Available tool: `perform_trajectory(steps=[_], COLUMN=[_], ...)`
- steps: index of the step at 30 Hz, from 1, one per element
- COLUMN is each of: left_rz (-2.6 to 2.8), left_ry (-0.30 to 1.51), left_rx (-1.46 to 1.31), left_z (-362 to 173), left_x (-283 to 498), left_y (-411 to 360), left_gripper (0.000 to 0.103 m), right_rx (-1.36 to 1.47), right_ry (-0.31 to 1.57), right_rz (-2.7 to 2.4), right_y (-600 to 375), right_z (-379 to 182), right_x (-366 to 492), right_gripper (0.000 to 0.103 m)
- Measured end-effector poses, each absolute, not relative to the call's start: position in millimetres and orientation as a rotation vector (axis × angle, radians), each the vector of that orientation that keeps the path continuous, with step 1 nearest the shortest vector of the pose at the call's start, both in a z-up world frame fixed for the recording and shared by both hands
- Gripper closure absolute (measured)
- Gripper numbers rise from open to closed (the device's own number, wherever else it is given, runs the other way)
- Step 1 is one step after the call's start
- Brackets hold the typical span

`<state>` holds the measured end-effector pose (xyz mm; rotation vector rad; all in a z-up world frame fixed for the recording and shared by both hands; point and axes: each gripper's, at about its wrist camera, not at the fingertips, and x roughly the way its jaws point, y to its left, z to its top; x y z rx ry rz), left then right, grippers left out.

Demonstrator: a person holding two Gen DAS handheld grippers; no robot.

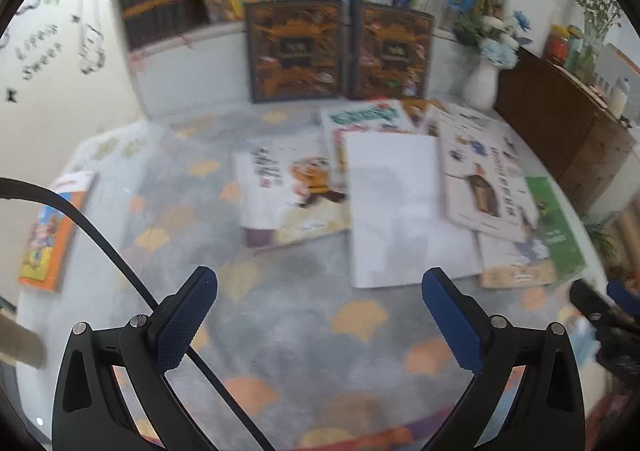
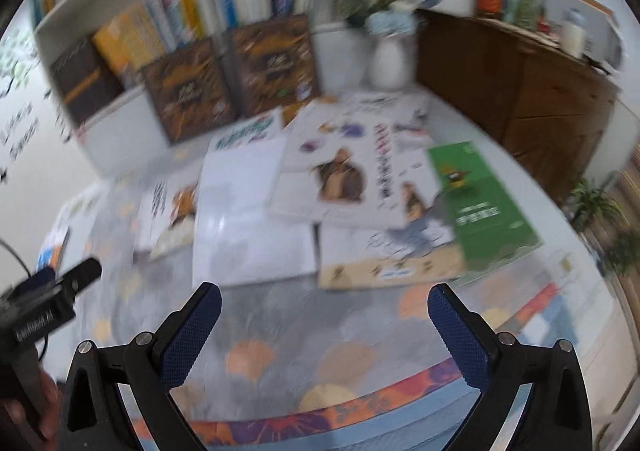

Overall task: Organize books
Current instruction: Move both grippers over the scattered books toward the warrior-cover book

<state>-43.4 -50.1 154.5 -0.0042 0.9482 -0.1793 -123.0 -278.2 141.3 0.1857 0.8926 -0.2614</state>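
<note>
Showing both grippers above a patterned tablecloth (image 1: pixel 304 331) with a bare stretch of cloth between their fingers and the books. The left gripper (image 1: pixel 320 315) hovers with jaws spread wide, grasping nothing; the right gripper (image 2: pixel 324 331) likewise hangs released and empty, tilted relative to the table. Loose books lie flat and overlapping toward the far right of the table: a white book (image 1: pixel 400 211) nearest, an illustrated book (image 1: pixel 288 191) to its left, a green book (image 2: pixel 484 207) near the right edge. An orange book (image 1: pixel 48 235) lies apart at the left edge. Two brown books (image 1: pixel 296 51) stand upright against the white shelf (image 1: pixel 192 67), whose upper compartment holds ranked volumes. A white vase (image 1: pixel 482 85) stands beside a wooden cabinet (image 2: pixel 516 99). The pictures are motion-blurred.
</note>
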Motion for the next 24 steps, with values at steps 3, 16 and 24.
perform_trajectory(steps=[3,16,24], left_rz=[-0.218,-0.201,-0.162], left_ry=[0.967,0.955,0.982], left_rx=[-0.060,-0.002,0.010], left_z=[148.3,150.9,142.5], left_x=[-44.4,-39.5,-23.2], left_y=[-58.4,-137.4,-157.5], left_gripper=[0.001,0.001,0.001], right_rx=[0.271,0.254,0.205], right_ry=[1.021,0.914,0.963], right_rz=[-0.339,-0.291,-0.248], right_y=[-301.7,-382.6,-408.1], right_z=[114.6,149.5,144.1], right_x=[-121.0,-87.9,-53.2], right_gripper=[0.000,0.000,0.000])
